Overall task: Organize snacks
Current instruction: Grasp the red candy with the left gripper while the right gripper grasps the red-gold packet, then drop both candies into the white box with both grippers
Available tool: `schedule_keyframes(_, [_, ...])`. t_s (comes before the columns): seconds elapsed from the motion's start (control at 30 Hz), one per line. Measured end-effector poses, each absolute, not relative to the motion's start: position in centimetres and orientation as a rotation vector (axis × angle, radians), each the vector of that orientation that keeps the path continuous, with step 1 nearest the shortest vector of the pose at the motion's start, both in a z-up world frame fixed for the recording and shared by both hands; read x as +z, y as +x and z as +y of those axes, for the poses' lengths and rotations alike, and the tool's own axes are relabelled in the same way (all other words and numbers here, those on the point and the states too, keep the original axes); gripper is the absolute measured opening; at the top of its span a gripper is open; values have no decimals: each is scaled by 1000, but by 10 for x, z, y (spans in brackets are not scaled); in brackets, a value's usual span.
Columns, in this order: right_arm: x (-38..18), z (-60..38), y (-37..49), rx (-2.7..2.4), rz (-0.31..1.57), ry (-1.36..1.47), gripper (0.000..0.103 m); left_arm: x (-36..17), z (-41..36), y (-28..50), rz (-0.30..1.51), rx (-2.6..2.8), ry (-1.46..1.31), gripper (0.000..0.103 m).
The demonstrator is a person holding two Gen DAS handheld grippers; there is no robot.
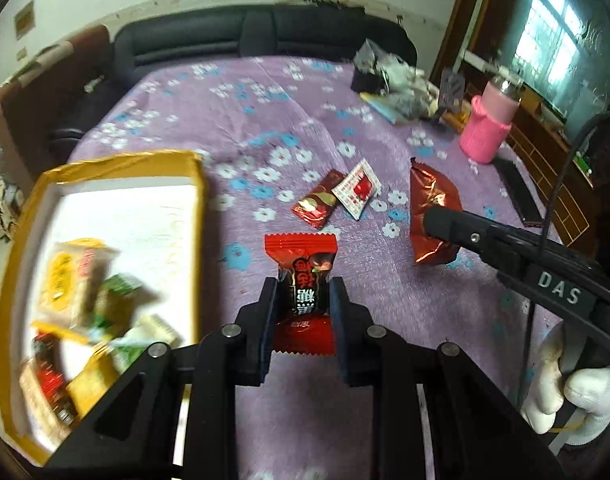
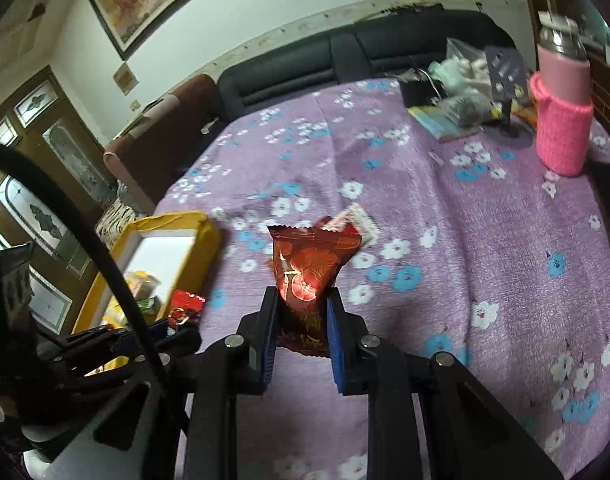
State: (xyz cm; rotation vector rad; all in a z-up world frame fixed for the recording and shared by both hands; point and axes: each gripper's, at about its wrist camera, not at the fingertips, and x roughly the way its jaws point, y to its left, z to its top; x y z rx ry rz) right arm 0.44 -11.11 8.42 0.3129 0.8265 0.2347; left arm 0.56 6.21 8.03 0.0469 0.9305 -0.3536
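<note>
My left gripper (image 1: 304,294) is shut on a red and black candy packet (image 1: 303,280) and holds it above the purple flowered cloth (image 1: 265,120), just right of the yellow box (image 1: 199,184). The box holds several snack packets (image 1: 81,280). My right gripper (image 2: 303,304) is shut on a dark red foil packet (image 2: 309,268), seen in the left wrist view (image 1: 431,208) to the right. Two small packets lie on the cloth: a dark red one (image 1: 317,200) and a white and red one (image 1: 357,190).
A pink sleeved bottle (image 1: 489,124) stands at the back right, with a pile of bags and papers (image 1: 397,84) behind it and a black flat object (image 1: 521,196) beside it. A dark sofa (image 1: 245,36) runs along the far edge.
</note>
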Motion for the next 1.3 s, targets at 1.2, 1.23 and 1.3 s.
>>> schedule_keyframes(1.2, [67,94,20,437,944,44,21,62,281,-31,811,-37,-332,50])
schedule_keyframes(1.23, [67,95,21,435,944,44,21,62,281,-31,807,-37,-332,59])
schedule_keyframes(1.3, [67,96,24,424,936,50,25,65,280,-32,795,-36,-329,67])
